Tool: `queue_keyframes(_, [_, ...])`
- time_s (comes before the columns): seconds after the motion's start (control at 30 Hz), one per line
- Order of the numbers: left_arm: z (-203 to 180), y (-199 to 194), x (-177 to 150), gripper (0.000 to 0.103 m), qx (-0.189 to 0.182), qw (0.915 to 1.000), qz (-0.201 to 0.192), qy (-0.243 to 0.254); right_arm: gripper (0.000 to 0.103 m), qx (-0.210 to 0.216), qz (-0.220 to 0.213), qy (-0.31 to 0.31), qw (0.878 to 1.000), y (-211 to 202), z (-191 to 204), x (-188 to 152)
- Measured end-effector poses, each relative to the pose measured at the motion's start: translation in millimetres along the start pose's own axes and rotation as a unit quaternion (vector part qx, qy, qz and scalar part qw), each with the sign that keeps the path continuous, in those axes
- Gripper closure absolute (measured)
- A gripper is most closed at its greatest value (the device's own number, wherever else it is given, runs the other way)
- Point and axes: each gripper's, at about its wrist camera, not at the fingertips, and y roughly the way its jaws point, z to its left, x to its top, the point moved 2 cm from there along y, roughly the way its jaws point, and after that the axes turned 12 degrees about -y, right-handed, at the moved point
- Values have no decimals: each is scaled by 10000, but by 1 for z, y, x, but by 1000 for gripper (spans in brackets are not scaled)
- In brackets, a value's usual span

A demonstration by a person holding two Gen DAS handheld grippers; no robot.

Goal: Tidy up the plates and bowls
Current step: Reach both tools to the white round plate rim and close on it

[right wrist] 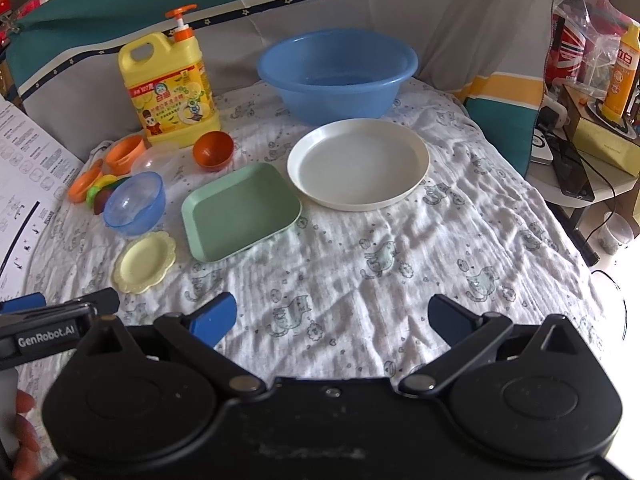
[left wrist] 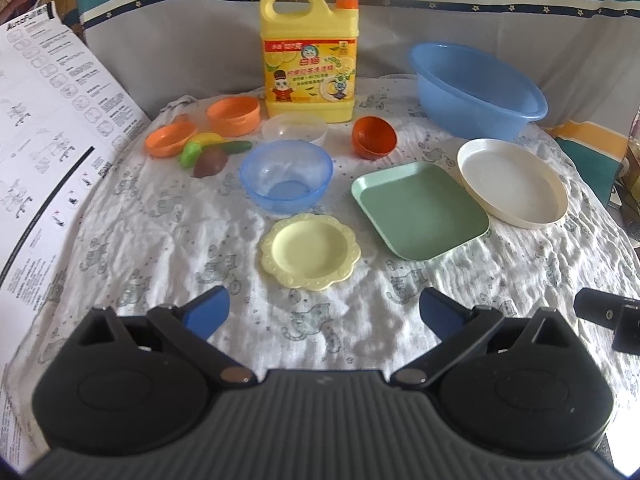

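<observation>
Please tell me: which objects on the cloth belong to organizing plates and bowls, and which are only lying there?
Belong: white round plate, green square plate, yellow scalloped plate, clear blue bowl, dark orange bowl, clear lid-like bowl.

Only lying there: detergent jug, big blue basin, toy vegetables, paper sheet.

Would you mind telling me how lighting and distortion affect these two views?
Left wrist view: strong fisheye bending of the instruction sheet, dappled light on the cloth. Right wrist view: overexposed glare at the right edge, soft shadows across the cloth folds, white plate evenly lit.
</observation>
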Motion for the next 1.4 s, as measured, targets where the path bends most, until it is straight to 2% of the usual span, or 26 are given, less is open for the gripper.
queue_keyframes(0.2, [-19,20,7,0,-156,9996,-24,221,0,160,-151,-92,9997,22,-17,3])
queue_keyframes(0.33, [-42,40,20,0,-322,9987,-1,389,0,65,-136,-5,9999,41,-37,15])
queue_keyframes(0.47, [-66,62,37,0,-411,9976,-12,556,0,91,41,329,9994,64,-66,28])
queue_keyframes(0.67, [-107,98,63,0,-577,9949,-52,827,0,-44,-137,768,9969,102,-113,48])
queue_keyframes(0.87, [-140,142,85,0,-609,9942,109,876,23,-18,-248,1044,9942,145,-140,70])
queue_keyframes(0.93, [-150,154,89,0,-601,9935,119,959,41,-14,-221,1050,9942,162,-145,75])
queue_keyframes(0.97, [-157,159,91,0,-601,9931,119,1004,45,3,-183,1069,9941,170,-147,77])
queue_keyframes(1.03, [-168,170,93,0,-606,9924,138,1062,67,102,-65,1140,9934,187,-152,79])
queue_keyframes(1.1, [-178,180,95,0,-620,9917,167,1111,78,154,30,1194,9927,202,-156,78])
queue_keyframes(1.13, [-182,185,95,0,-623,9916,175,1121,90,175,62,1204,9926,205,-155,76])
queue_keyframes(1.17, [-186,189,96,2,-641,9913,179,1135,94,216,50,1194,9926,208,-155,75])
queue_keyframes(1.3, [-202,204,94,16,-733,9885,262,1296,96,179,-58,1077,9940,204,-154,68])
queue_keyframes(1.37, [-209,211,93,29,-832,9865,385,1358,96,179,-55,1120,9935,202,-157,64])
queue_keyframes(1.4, [-212,214,92,32,-881,9854,451,1382,96,148,-55,1120,9936,200,-159,62])
